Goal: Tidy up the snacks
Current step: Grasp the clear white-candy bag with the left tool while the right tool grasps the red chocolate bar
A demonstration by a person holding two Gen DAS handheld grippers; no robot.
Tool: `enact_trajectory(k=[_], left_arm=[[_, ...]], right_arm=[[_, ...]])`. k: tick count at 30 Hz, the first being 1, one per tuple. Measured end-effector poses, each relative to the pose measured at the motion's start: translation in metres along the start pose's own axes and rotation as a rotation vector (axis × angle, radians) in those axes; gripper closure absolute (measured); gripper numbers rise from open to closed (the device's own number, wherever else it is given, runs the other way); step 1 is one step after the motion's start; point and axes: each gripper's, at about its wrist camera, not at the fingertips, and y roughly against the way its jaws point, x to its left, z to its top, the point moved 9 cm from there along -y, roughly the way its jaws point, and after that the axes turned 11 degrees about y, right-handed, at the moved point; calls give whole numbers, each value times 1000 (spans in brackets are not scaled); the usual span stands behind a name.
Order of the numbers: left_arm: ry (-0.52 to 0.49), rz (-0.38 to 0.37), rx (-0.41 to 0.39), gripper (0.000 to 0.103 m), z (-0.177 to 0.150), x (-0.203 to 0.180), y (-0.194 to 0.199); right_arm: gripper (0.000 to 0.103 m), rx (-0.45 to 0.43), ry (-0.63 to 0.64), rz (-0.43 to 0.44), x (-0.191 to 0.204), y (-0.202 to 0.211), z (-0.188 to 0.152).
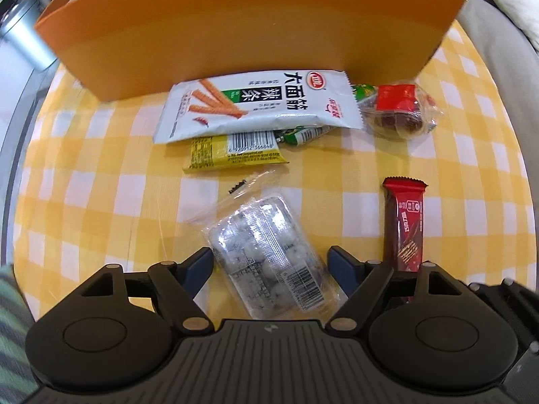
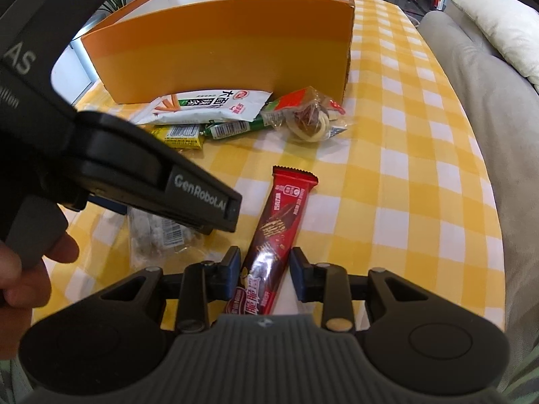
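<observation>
A clear packet of pale round sweets (image 1: 269, 256) lies between the fingers of my left gripper (image 1: 271, 264), which is open around it with a gap on each side. A red-brown chocolate bar (image 2: 269, 232) lies between the fingers of my right gripper (image 2: 264, 262), which is open around it; the bar also shows in the left wrist view (image 1: 402, 222). Further off lie a white spicy-strip bag (image 1: 259, 107), a yellow packet (image 1: 232, 155), a green packet (image 1: 303, 134) and a clear pack with a red label (image 1: 397, 111), all in front of an orange box (image 1: 235, 30).
The yellow checked tablecloth (image 2: 404, 175) covers the table. The orange box (image 2: 219, 50) stands open-topped at the back. A grey sofa with a cushion (image 2: 498, 27) runs along the right edge. The left gripper's body (image 2: 134, 175) and the hand holding it fill the right wrist view's left side.
</observation>
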Motion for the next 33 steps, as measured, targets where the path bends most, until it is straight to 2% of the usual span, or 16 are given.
enact_trajectory(k=[3, 9, 12, 17, 19, 20, 22, 27, 29, 33], left_arm=[[-63, 8, 8, 19, 0, 0, 0], [-258, 62, 48, 20, 0, 9, 1], [-292, 75, 51, 20, 3, 17, 0], [-174, 5, 20, 18, 5, 28, 2], [-113, -6, 16, 16, 6, 40, 6], [-81, -6, 20, 16, 5, 43, 6], [-21, -8, 22, 15, 5, 46, 4], [10, 43, 7, 13, 5, 37, -1], [8, 59, -10, 8, 4, 34, -2], [20, 43, -22, 7, 2, 33, -4]], right_arm=[[73, 6, 3, -10, -1, -1, 0], [73, 14, -1, -18, -5, -1, -1], [72, 15, -8, -13, -6, -1, -1], [71, 14, -3, -14, -6, -2, -1], [67, 11, -6, -20, -6, -1, -1], [62, 10, -8, -27, -6, 0, -1], [60, 7, -16, -39, -9, 1, 0], [59, 12, -13, -45, -8, -1, -1], [58, 14, -6, -48, -8, -2, 0], [58, 13, 7, -56, -7, -4, 0]])
